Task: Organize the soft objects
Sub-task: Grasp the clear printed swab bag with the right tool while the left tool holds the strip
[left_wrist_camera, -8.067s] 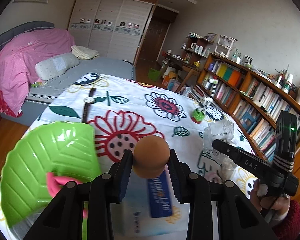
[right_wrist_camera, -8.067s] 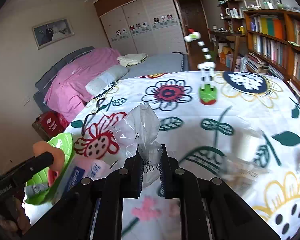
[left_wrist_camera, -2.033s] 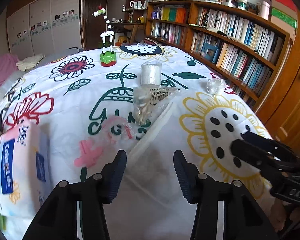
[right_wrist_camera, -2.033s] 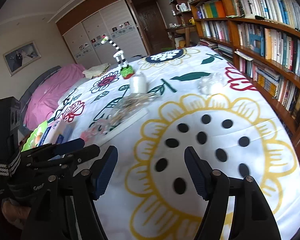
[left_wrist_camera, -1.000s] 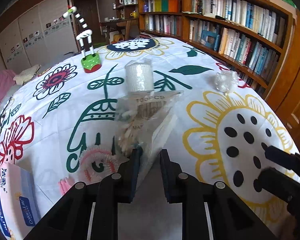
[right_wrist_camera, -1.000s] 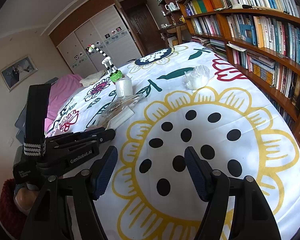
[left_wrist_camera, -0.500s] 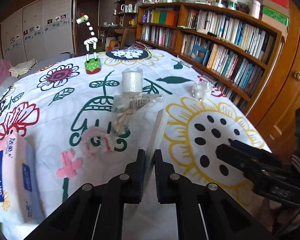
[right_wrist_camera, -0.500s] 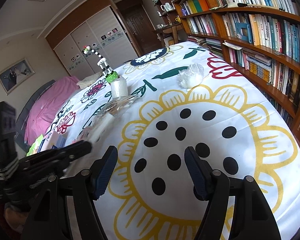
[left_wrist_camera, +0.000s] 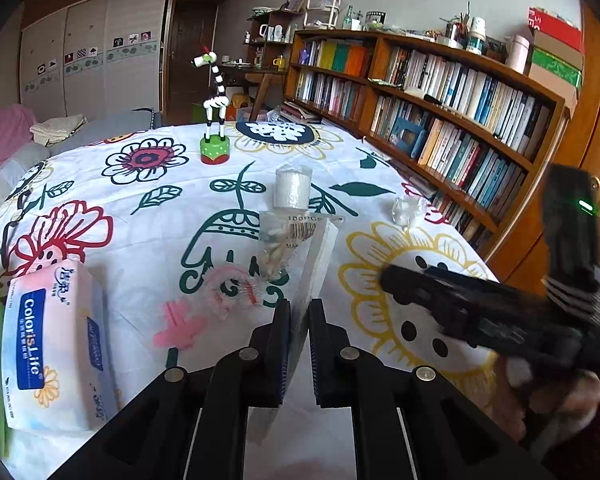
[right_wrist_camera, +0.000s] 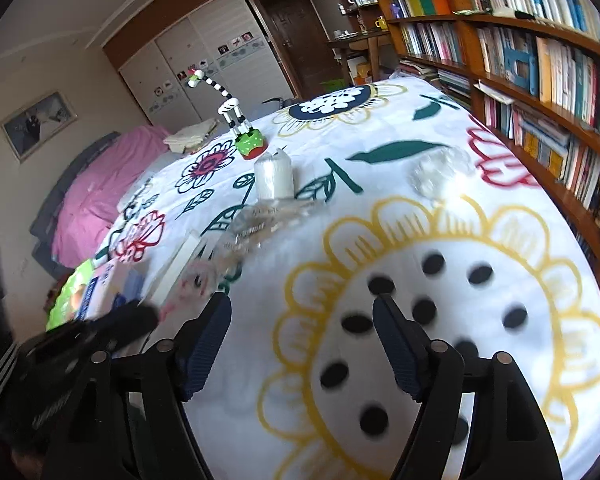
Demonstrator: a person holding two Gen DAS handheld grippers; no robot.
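Observation:
My left gripper is shut on a thin white pad in a clear sleeve and holds it on edge above the flowered tablecloth. The pad also shows in the right wrist view. A clear bag of cotton swabs, a white roll, a pink hair tie and a crumpled clear bag lie beyond it. A tissue pack lies at the left. My right gripper is open and empty over the yellow sunflower print; it shows at the right in the left wrist view.
A zebra toy on a green base stands at the table's far side. A green leaf tray sits by the tissue pack at the left edge. Bookshelves run close along the right. A bed lies behind.
My left gripper closed on the white pad and lifted it off the cloth. My right gripper stayed open and drifted left, nearer the left one.

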